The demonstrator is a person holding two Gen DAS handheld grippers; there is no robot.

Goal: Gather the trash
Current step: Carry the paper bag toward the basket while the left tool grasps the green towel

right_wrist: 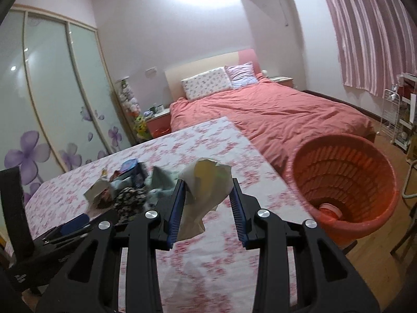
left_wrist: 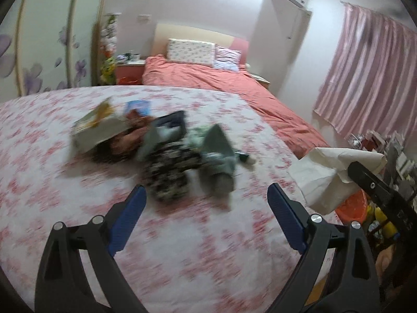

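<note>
Left claw (left_wrist: pixel 206 193): spread wide, empty, hovering above the desk (left_wrist: pixel 39 182) with its pink-flowered cloth. Just ahead of its blue pads (left_wrist: pixel 127 221), a blurred trash pile (left_wrist: pixel 156 151) lying mid-desk: a pale box (left_wrist: pixel 99 130) at the left end, a blue packet (left_wrist: pixel 138 107) behind it, dark patterned and grey-green wrappers in the middle and to the right. Individual pieces too smeared to name further.

Right claw (right_wrist: pixel 208 185): pinching a crumpled white paper (right_wrist: pixel 206 182) between its pads, paper bulging above the tips and hanging down below them, lifted off the desk (right_wrist: pixel 208 140). Same paper visible from the left wrist view at the right edge (left_wrist: pixel 325 174), beside the black frame of the right claw. Trash pile (right_wrist: pixel 125 185) to the left of the held paper, well apart from it.

Orange bin (right_wrist: pixel 344 185): standing off the desk's right edge, mouth open upward, ribbed inside, a small white-and-red item (right_wrist: pixel 331 208) on its bottom. Partly seen under the paper from the left wrist view (left_wrist: pixel 351 206).

Beyond the desk: bed (right_wrist: pixel 273 109) with coral cover and two pillows (right_wrist: pixel 206 82), wardrobe (right_wrist: pixel 52 78) with purple flowers at left, pink curtain (right_wrist: pixel 370 31) at right, white rack (right_wrist: pixel 393 114) by the far wall.
</note>
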